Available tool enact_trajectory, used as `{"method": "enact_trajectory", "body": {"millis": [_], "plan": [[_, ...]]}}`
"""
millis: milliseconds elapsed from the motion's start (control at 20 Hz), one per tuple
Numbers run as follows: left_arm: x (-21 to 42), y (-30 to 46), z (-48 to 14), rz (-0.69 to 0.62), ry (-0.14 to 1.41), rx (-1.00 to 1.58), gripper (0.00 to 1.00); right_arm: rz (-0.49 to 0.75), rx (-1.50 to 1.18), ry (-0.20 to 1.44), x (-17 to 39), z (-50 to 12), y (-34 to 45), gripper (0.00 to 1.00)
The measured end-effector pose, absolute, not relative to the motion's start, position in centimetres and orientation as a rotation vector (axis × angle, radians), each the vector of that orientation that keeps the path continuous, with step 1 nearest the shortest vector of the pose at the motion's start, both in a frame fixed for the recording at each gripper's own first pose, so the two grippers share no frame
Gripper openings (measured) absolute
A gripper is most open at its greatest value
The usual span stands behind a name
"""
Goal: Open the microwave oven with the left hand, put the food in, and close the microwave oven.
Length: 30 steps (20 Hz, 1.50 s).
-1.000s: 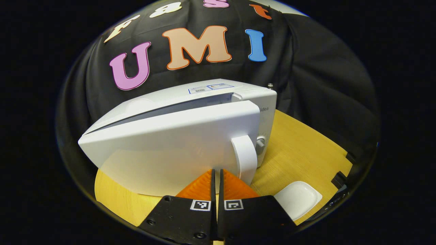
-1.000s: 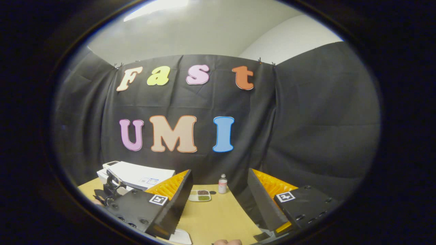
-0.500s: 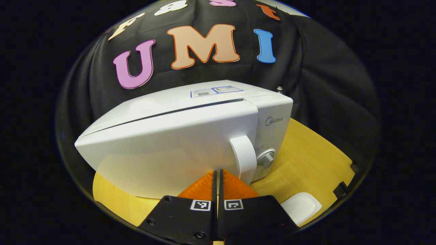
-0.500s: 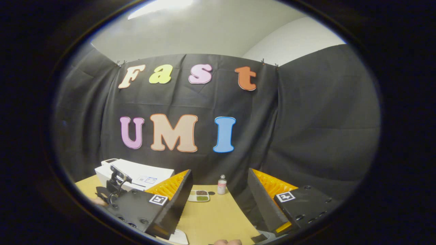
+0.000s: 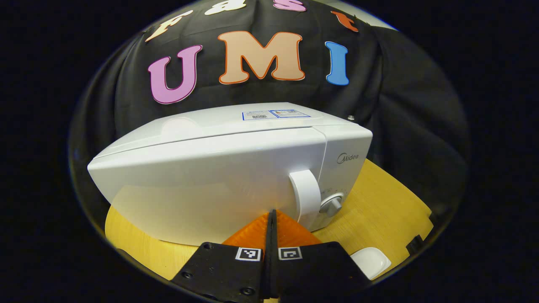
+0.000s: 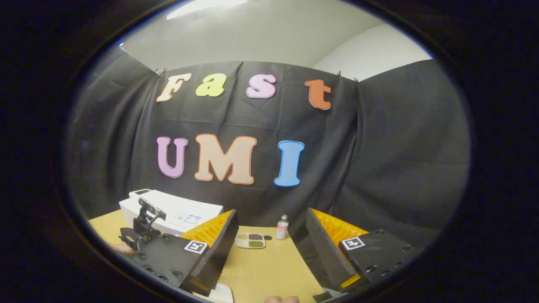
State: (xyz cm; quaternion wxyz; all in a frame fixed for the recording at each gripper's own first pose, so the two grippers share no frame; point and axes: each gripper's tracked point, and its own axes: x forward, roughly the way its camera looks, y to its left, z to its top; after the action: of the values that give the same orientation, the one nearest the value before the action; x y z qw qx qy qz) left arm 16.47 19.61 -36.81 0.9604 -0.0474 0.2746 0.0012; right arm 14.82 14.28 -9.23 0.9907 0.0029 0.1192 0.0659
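Note:
The white microwave oven (image 5: pixel 219 168) stands on the wooden table (image 5: pixel 379 202) with its door flush against the body. Its curved door handle (image 5: pixel 305 195) and a round knob (image 5: pixel 332 206) are on the right side. My left gripper (image 5: pixel 271 215) is shut with nothing between its fingers, and its tips are up against the lower door front just left of the handle. In the right gripper view the microwave (image 6: pixel 172 208) sits at the far left with the left gripper (image 6: pixel 143 229) before it. My right gripper (image 6: pixel 271 242) hangs open and empty above the table.
A white dish (image 5: pixel 372 261) lies near the table's front right edge and also under the right gripper (image 6: pixel 222 293). A small compartment tray (image 6: pixel 250 240) and a little bottle (image 6: pixel 281 227) stand at the back of the table (image 6: pixel 269 269).
The microwave door, ajar a second ago, has swung shut against the body as my shut left gripper pushed forward on it. The right gripper stayed open and shifted only slightly.

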Motion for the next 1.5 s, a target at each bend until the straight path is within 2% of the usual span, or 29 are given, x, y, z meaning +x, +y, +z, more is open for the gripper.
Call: {"method": "enact_trajectory", "body": {"millis": [150,300,350,450,550,700,750,800,1000,1200,1500], "plan": [[16.2,19.8,-36.0,0.021,0.543,-0.092,0.01,0.146,0.031,0.246,14.8,-9.3,15.4,0.91],[15.9,19.9,-30.4,-0.015,0.398,-0.047,0.01,0.163,0.048,0.241,14.7,-9.1,16.8,0.91],[15.4,20.1,-28.5,-0.015,0.369,-0.038,0.03,0.168,0.050,0.238,14.7,-9.1,17.3,0.91],[14.6,20.3,-23.9,-0.003,0.296,-0.051,0.13,0.181,0.056,0.239,14.5,-9.1,18.3,0.91],[13.6,19.2,-19.1,-0.050,0.199,-0.086,0.18,0.189,0.063,0.239,14.1,-9.1,19.0,0.91],[11.8,19.0,-14.2,-0.068,0.125,-0.080,1.00,0.199,0.080,0.242,13.5,-8.9,19.7,0.91],[11.1,19.1,-12.8,-0.061,0.099,-0.089,0.95,0.199,0.084,0.239,13.6,-8.8,19.8,0.91],[10.4,19.2,-11.8,-0.055,0.087,-0.111,0.94,0.201,0.090,0.239,13.4,-8.7,19.9,0.91],[7.1,21.0,-7.3,0.022,0.014,-0.169,0.94,0.208,0.082,0.235,12.4,-8.4,19.5,0.91],[4.4,23.1,-5.9,0.136,-0.002,-0.118,0.95,0.212,0.079,0.230,11.6,-8.3,18.8,0.91],[3.3,21.5,-4.9,0.120,-0.017,-0.103,0.94,0.191,0.093,0.227,11.1,-7.9,16.8,0.91]]}}
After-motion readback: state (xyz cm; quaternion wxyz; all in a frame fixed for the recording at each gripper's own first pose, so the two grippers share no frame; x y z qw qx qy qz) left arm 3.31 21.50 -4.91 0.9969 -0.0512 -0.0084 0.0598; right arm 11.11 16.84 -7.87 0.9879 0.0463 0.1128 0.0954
